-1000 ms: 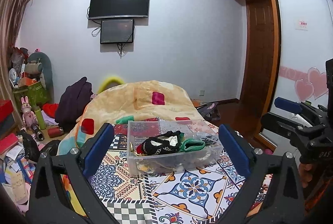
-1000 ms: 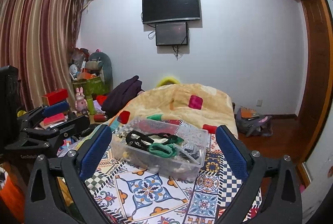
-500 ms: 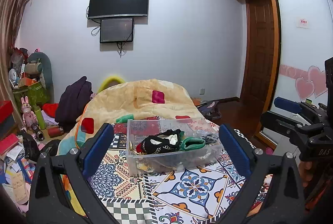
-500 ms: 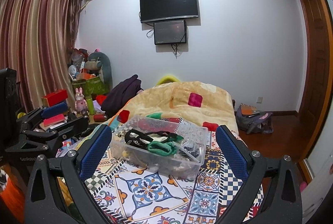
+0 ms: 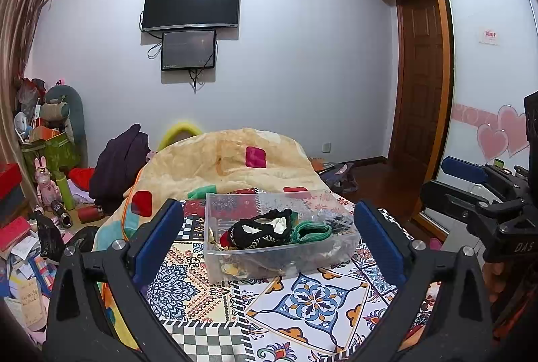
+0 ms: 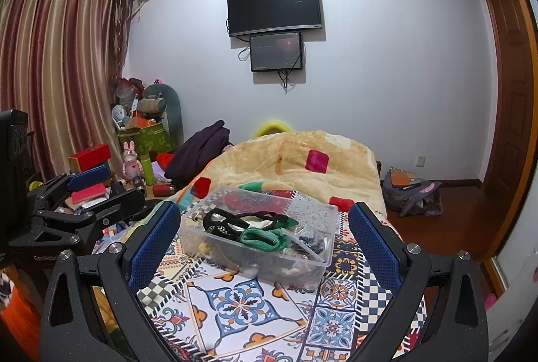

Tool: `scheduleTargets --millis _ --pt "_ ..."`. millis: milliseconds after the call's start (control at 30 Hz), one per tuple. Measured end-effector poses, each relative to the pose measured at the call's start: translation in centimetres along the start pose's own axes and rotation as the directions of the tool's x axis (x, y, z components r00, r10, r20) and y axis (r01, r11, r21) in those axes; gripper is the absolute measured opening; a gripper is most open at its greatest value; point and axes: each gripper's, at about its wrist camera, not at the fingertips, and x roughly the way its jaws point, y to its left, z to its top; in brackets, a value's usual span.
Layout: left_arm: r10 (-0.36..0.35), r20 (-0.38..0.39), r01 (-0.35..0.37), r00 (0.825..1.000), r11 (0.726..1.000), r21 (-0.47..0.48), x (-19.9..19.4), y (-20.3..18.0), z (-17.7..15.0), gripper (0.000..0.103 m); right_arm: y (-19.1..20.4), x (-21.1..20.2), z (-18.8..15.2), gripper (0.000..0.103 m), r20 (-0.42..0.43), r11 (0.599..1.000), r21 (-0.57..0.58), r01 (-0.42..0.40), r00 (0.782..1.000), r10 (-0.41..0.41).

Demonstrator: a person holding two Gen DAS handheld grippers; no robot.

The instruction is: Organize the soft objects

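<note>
Both grippers hang above the bed with jaws spread wide and nothing between them: the left gripper and the right gripper each frame the one clear plastic bin that sits just ahead of the jaws on the patterned bedspread. Inside the bin lie one black soft piece with a white lining and one green fabric band, plus a small dark tangle toward the right jaw that is too jumbled to count. The sorting looks barely begun or paused, since neither gripper holds anything; what remains to be gathered cannot be told
</note>
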Motion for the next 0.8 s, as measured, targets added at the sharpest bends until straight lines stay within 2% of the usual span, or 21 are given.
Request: scheduleTargets --millis 800 --pt "0.004 -0.002 -0.004 1.000 1.000 -0.003 -0.16 -0.11 0.00 0.103 0.07 -0.09 0.11 0.101 0.002 1.000 -0.001 -0.001 1.000 0.001"
